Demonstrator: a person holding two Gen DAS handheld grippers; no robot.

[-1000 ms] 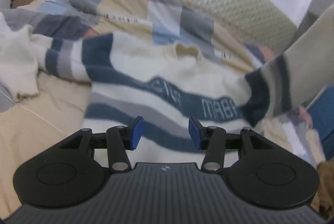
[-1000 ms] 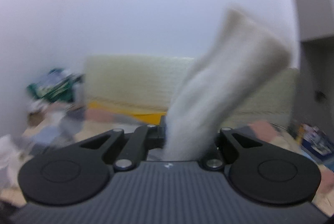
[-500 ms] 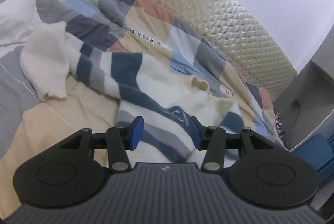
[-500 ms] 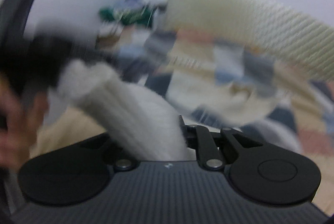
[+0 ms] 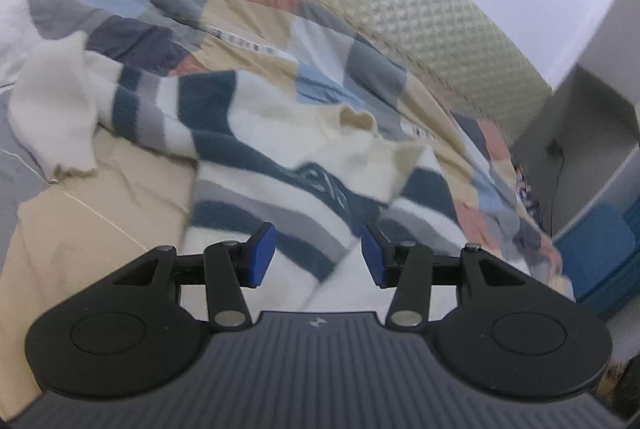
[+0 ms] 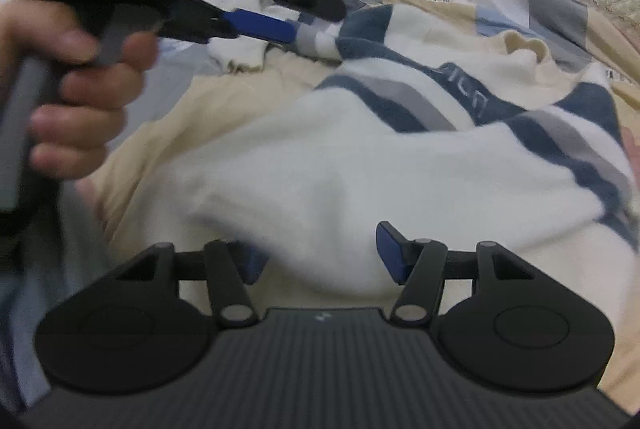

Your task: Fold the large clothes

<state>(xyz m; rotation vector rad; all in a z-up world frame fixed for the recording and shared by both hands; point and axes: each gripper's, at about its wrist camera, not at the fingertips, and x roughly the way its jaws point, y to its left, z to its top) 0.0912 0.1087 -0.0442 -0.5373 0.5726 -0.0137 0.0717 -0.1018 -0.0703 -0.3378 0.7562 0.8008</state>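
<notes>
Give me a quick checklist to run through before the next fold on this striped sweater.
1. Right gripper clear of fabric: ok, jaws opening, nothing pinched.
2. Right sleeve laid across the chest: ok.
3. Left sleeve folded in: not ok, it lies spread out on the patchwork duvet.
4. Left gripper free to grasp: ok, open and empty above the striped sweater.
5. Sweater lying flat: not ok, collar and body rumpled.
6. Hem edge position: cannot tell, hidden below the grippers.
</notes>
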